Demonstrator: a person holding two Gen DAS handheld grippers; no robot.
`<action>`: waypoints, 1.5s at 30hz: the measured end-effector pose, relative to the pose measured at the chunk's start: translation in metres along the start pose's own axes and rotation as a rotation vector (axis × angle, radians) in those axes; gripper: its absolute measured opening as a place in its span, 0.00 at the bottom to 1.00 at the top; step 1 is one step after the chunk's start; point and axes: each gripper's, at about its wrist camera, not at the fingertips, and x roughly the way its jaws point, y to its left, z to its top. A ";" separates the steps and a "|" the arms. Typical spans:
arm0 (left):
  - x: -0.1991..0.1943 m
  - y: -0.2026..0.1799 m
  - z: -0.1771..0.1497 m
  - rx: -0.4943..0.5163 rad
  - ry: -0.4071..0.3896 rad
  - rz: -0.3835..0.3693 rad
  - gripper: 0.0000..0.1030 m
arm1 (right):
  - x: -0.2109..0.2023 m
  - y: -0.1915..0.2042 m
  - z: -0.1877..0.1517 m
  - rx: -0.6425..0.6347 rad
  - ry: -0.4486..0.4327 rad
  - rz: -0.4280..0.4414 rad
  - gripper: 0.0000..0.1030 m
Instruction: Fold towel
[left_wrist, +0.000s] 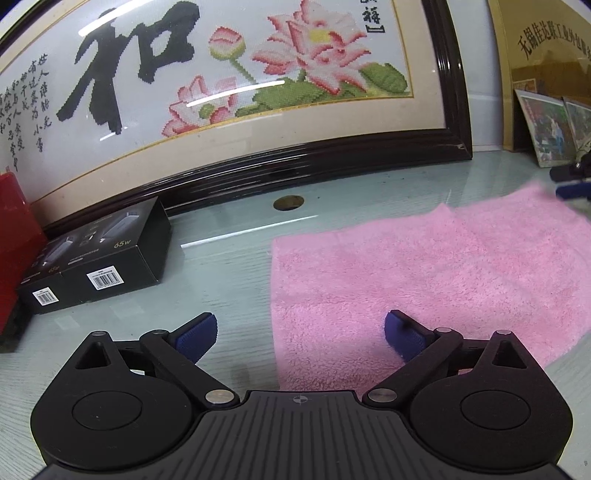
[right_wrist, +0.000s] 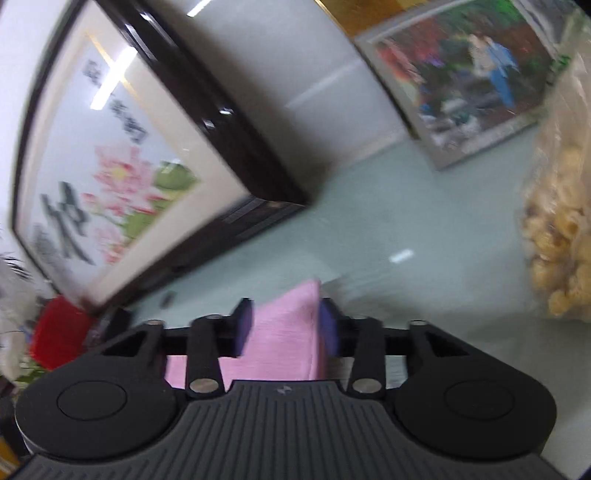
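On pale tabletop (left_wrist: 236, 266), pink towel (left_wrist: 406, 273), corner seemingly inside right gripper (right_wrist: 284, 325).

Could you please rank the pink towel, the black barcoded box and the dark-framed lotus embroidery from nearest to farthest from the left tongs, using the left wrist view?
1. Pink fluffy towel: directly under the left tongs, spreading right.
2. Black barcoded cardboard box: left, on the glass tabletop.
3. Dark-framed lotus embroidery: leaning at the back.

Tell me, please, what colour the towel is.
Plain pink; the towel shows best in the left wrist view.
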 end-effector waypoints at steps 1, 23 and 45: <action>0.000 0.000 0.000 0.000 0.002 0.002 0.96 | -0.005 0.002 -0.001 -0.016 -0.024 0.009 0.46; -0.025 0.032 -0.002 -0.105 -0.040 -0.119 0.96 | -0.036 0.058 -0.045 -0.224 0.093 0.327 0.79; -0.025 0.046 -0.031 -0.031 0.053 -0.091 1.00 | -0.029 0.069 -0.077 -0.425 0.189 0.110 0.70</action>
